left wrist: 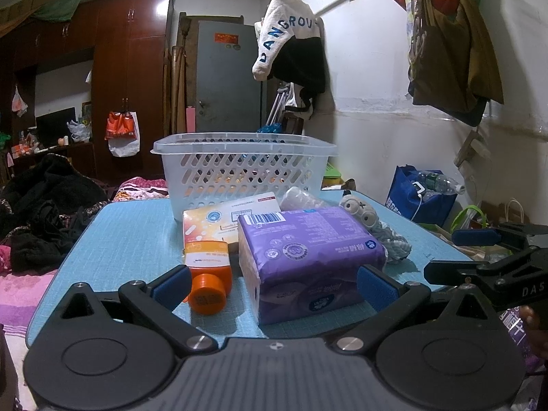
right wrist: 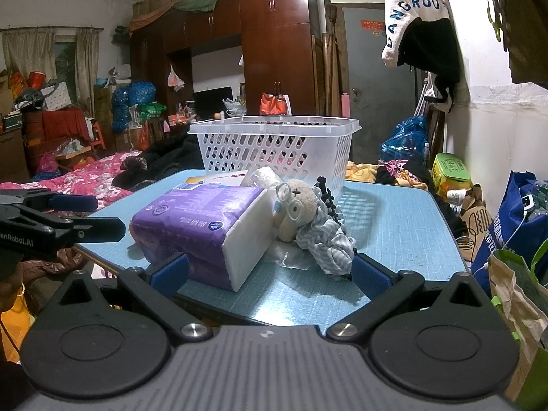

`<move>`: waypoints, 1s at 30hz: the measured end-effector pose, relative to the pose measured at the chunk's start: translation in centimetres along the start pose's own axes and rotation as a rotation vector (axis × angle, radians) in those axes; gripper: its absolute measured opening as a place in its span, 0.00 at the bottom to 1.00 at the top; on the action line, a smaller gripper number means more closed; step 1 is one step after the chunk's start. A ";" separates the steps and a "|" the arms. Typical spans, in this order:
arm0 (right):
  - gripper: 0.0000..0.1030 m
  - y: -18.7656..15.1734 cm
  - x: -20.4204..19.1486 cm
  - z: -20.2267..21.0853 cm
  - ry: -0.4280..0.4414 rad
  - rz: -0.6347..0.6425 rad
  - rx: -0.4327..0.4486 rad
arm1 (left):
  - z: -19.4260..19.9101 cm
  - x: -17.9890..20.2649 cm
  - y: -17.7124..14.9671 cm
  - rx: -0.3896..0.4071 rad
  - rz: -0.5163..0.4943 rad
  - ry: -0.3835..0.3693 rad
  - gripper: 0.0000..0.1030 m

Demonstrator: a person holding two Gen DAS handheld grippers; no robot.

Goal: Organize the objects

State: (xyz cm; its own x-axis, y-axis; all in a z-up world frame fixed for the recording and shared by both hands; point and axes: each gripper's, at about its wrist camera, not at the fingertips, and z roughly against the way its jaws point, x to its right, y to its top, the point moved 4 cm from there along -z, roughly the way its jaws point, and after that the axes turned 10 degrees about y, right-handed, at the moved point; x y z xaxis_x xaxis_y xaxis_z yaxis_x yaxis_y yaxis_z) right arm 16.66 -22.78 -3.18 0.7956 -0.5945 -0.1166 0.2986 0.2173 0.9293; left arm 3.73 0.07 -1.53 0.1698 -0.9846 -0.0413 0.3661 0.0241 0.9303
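A white slotted basket (left wrist: 245, 167) stands at the far side of the blue table (left wrist: 126, 239); it also shows in the right wrist view (right wrist: 274, 147). In front of it lie a purple tissue pack (left wrist: 308, 250) (right wrist: 198, 226), an orange bottle (left wrist: 207, 274), a white-orange box (left wrist: 219, 219), a plush doll with glasses (left wrist: 373, 222) (right wrist: 301, 212) and a clear wrapped roll (left wrist: 298, 198). My left gripper (left wrist: 274, 287) is open, with the bottle and tissue pack between its fingers. My right gripper (right wrist: 270, 270) is open before the tissue pack and doll.
A bed with pink bedding and dark clothes (left wrist: 41, 212) lies left of the table. A blue bag (left wrist: 421, 195) and paper bags (right wrist: 513, 291) stand on the right by the white wall. A dark wardrobe (right wrist: 274, 44) stands behind.
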 end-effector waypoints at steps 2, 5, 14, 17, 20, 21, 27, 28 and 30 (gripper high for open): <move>1.00 0.0 0.0 0.0 0.001 0.000 -0.001 | 0.0 0.0 0.0 -0.001 0.000 -0.001 1.00; 1.00 -0.1 -0.1 -0.1 0.003 0.000 -0.004 | 0.0 0.0 0.0 -0.001 0.000 0.000 1.00; 1.00 -0.1 -0.1 -0.1 0.003 0.001 -0.004 | -0.1 0.1 -0.1 -0.002 -0.001 0.001 1.00; 1.00 -0.1 -0.1 -0.1 0.004 0.001 -0.005 | -0.1 0.1 -0.1 0.000 -0.001 0.001 1.00; 1.00 -0.1 -0.1 -0.1 0.003 0.000 -0.005 | -0.1 0.2 -0.1 -0.001 -0.001 0.001 1.00; 1.00 -0.1 -0.1 -0.1 0.004 0.000 -0.005 | -0.1 0.2 -0.1 -0.001 -0.001 0.001 1.00; 1.00 0.0 -0.1 0.2 -0.002 0.000 0.031 | 0.0 0.3 0.0 0.005 -0.001 0.000 1.00; 1.00 0.1 -0.1 0.5 -0.001 0.003 0.057 | 0.1 0.2 0.0 0.017 0.003 -0.001 1.00; 1.00 0.3 0.0 1.0 0.000 0.009 0.117 | 0.6 0.1 0.2 0.060 0.006 0.000 1.00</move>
State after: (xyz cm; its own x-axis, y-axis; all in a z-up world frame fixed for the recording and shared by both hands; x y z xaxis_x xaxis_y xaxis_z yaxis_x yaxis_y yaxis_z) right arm 16.23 -23.50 -2.59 0.7977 -0.5933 -0.1081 0.2281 0.1308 0.9648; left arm 3.27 -0.08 -1.13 0.1720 -0.9845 -0.0353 0.3092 0.0199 0.9508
